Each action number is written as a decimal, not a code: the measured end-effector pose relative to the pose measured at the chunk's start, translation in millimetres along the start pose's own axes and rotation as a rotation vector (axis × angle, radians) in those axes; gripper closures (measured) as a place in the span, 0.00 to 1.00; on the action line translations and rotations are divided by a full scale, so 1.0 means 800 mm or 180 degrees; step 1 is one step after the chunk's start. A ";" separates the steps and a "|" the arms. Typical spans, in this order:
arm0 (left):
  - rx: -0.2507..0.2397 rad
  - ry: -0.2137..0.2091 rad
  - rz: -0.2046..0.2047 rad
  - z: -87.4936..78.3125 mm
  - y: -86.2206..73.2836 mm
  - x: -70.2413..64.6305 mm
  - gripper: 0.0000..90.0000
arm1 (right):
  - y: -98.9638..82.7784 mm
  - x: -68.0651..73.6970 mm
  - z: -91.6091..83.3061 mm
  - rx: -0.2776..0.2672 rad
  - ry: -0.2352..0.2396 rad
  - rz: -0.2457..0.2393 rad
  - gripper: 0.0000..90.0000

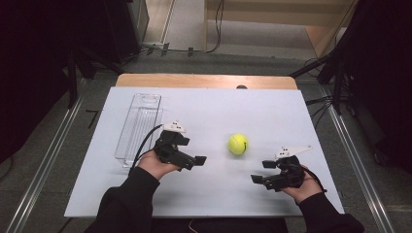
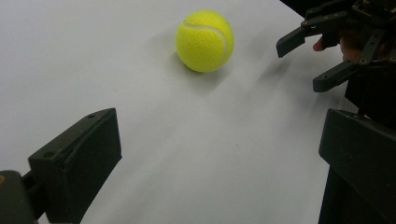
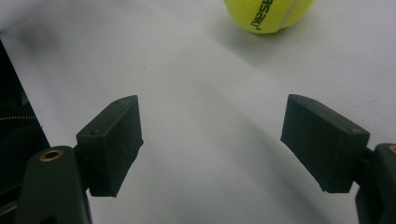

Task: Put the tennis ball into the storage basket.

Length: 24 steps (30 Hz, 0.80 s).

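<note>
A yellow tennis ball (image 1: 238,144) rests on the white board (image 1: 218,111), right of centre. My left gripper (image 1: 194,162) is left of the ball and points toward it, jaws open with nothing between them. My right gripper (image 1: 262,171) sits in front of the ball and to its right, pointing left, also open and holding nothing. In the left gripper view the ball (image 2: 204,41) lies ahead beyond the left gripper (image 2: 217,126), with the right gripper (image 2: 302,65) at the upper right. In the right gripper view the ball (image 3: 268,14) is at the top edge, past the right gripper (image 3: 212,109).
A clear plastic container (image 1: 138,127) lies lengthwise on the board's left side, just beyond the left hand. The wooden table edge (image 1: 206,80) shows behind the board. Metal rails (image 1: 43,165) and dark equipment flank the table.
</note>
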<state>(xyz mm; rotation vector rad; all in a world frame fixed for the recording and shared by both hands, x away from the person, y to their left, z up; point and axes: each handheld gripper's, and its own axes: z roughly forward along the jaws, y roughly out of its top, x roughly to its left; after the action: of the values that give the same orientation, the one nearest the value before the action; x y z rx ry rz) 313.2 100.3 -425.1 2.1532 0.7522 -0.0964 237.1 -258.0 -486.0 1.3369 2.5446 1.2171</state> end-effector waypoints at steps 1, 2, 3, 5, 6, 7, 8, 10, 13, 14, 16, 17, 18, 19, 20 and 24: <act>0.0000 -0.0004 0.0006 0.001 0.001 0.000 0.00 | 0.000 -0.001 0.000 0.0009 0.0004 -0.0008 0.20; 0.0002 -0.0006 0.0014 0.002 0.002 0.000 0.00 | 0.000 -0.001 0.000 0.0017 -0.0004 -0.0007 0.20; 0.0006 -0.0011 0.0019 0.003 0.003 0.000 0.00 | 0.000 -0.001 0.000 0.0023 -0.0007 -0.0005 0.20; 0.0019 -0.0008 0.0019 0.005 0.005 0.001 0.00 | 0.000 -0.001 0.001 0.0018 -0.0003 0.0000 0.20; 0.0016 -0.0017 0.0014 0.006 0.006 0.001 0.00 | 0.000 -0.001 0.000 0.0017 -0.0006 0.0010 0.20; 0.0029 -0.0014 0.0022 0.006 0.007 0.002 0.00 | 0.000 -0.002 0.000 0.0018 0.0000 0.0012 0.20; 0.0029 -0.0008 0.0028 0.008 0.008 0.002 0.00 | 0.000 -0.002 0.000 0.0018 0.0002 0.0015 0.20; 0.0031 -0.0020 0.0037 0.010 0.011 0.001 0.00 | 0.000 -0.002 0.000 0.0012 0.0008 0.0028 0.20; 0.0040 -0.0025 0.0044 0.015 0.015 0.002 0.00 | 0.000 -0.002 0.000 0.0003 0.0023 0.0053 0.20; 0.0042 -0.0035 0.0039 0.016 0.016 0.002 0.00 | 0.000 -0.002 0.000 0.0001 0.0025 0.0052 0.20; 0.0048 -0.0032 0.0051 0.021 0.019 0.002 0.00 | 0.000 -0.002 0.000 0.0002 0.0027 0.0046 0.20; 0.0058 -0.0038 0.0059 0.023 0.021 0.002 0.00 | 0.000 -0.002 0.000 0.0002 0.0028 0.0046 0.20; 0.0063 -0.0043 0.0062 0.024 0.023 0.001 0.00 | 0.000 -0.002 0.000 0.0000 0.0024 0.0049 0.20; 0.0051 -0.0048 0.0060 0.026 0.024 0.001 0.00 | 0.000 -0.002 0.000 0.0001 0.0025 0.0047 0.20; 0.0045 -0.0055 0.0061 0.028 0.026 0.001 0.00 | 0.000 -0.002 0.000 0.0000 0.0026 0.0046 0.20; 0.0058 -0.0070 0.0067 0.034 0.032 0.000 0.00 | 0.000 -0.003 0.000 0.0002 0.0031 0.0050 0.20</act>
<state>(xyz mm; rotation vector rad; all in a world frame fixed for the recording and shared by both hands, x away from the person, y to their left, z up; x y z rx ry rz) 331.9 68.0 -425.4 2.1733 0.7184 -0.1161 238.5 -259.7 -486.4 1.3569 2.5463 1.2284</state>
